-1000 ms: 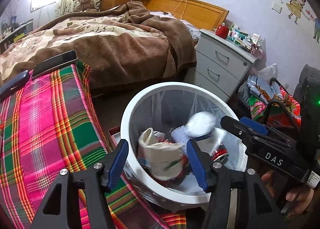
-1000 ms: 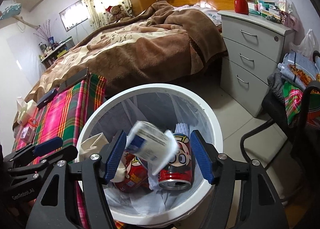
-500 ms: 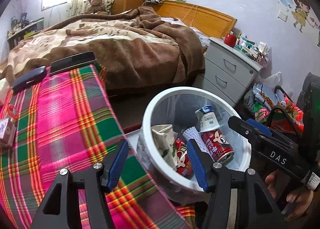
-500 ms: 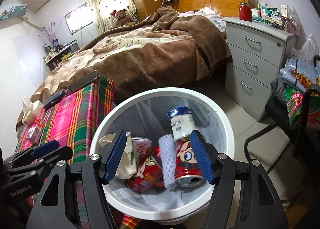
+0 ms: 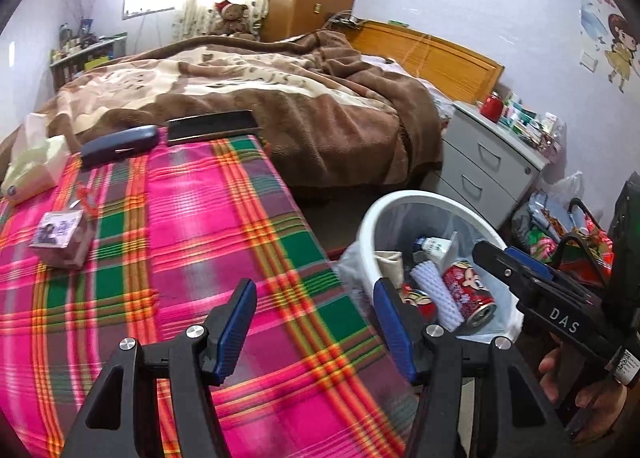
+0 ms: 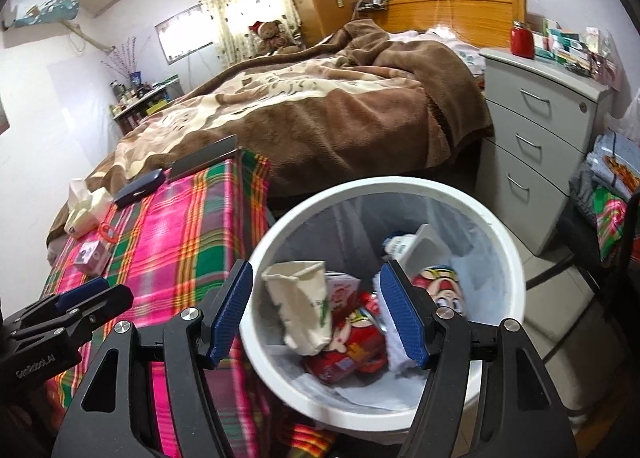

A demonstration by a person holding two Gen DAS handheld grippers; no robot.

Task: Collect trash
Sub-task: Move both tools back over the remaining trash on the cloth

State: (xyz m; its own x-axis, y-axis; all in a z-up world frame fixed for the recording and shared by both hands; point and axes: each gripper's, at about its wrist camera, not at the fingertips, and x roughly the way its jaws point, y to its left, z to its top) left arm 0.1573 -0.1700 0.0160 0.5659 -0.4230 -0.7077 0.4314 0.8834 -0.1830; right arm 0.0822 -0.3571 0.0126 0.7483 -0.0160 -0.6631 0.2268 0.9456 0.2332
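- Both my tools are empty, jaws apart: left gripper (image 5: 314, 332) over the plaid cloth (image 5: 192, 234), right gripper (image 6: 316, 312) above the white bin (image 6: 508, 242).
- Collected trash sits in the bin: crumpled paper cup (image 6: 302, 304), red cans (image 5: 470, 290).
- Likely next is the small box (image 5: 60, 236) on the cloth: I'd judge it light and crushable, so pinch its flat sides gently.

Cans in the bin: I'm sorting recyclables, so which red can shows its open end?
The red can lying on its side beside the white foam net; the other can is mostly buried.
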